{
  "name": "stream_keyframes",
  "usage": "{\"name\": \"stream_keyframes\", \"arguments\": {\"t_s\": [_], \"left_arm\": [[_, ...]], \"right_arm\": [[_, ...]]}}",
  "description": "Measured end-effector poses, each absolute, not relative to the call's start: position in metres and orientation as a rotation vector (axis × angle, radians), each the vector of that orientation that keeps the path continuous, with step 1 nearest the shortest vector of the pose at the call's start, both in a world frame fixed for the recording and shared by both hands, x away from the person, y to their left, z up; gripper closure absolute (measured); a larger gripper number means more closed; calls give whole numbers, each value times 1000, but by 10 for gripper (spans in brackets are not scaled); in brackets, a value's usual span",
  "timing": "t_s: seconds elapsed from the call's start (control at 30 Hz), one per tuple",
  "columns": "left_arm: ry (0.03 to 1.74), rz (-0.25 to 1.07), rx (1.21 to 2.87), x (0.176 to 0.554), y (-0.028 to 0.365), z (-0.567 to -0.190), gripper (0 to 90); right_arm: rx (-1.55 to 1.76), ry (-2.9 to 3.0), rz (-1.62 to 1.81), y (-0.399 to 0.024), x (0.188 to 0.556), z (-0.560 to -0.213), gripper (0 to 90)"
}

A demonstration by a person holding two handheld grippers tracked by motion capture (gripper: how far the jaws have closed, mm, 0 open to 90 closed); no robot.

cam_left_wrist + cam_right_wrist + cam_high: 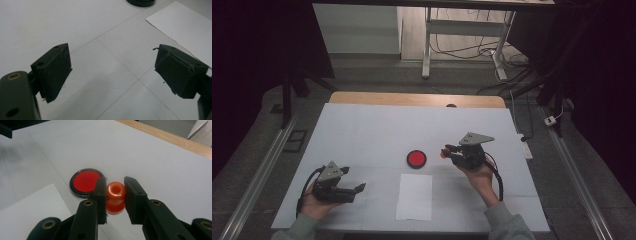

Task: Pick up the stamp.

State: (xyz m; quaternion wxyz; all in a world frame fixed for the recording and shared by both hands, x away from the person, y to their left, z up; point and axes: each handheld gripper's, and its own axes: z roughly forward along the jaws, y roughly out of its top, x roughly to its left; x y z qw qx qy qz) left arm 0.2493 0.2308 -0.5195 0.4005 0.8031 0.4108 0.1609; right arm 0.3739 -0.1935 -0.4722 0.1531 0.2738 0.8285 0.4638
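Observation:
A small orange spool-shaped piece (115,195) with a hole in its end sits clamped between the two black jaws of my right gripper (114,191), a little above the white table; from above the orange piece (444,153) shows at the tip of the right gripper (447,151). Just to its left lies a round black dish with a red centre (416,158), and the same red dish (85,181) lies beyond the jaws. My left gripper (360,188) rests low at the front left, and its jaws (112,70) stand wide apart over bare table.
A white paper sheet (414,196) lies at the front middle, its corner (182,25) to the right of the left jaws. The white table cover (377,130) ends at a wooden strip (417,98) at the back. Desk legs and cables stand on the floor beyond.

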Motion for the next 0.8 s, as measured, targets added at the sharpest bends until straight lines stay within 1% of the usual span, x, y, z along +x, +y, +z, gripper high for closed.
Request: {"name": "stream_keyframes", "arguments": {"t_s": [0.47, 0.8], "left_arm": [[1034, 414, 2039, 249, 230, -520, 137], [1035, 418, 2039, 249, 230, -520, 137]], "right_arm": [[756, 2379, 1408, -192, 360, -462, 713], [717, 2401, 1457, -183, 349, -458, 713]]}}
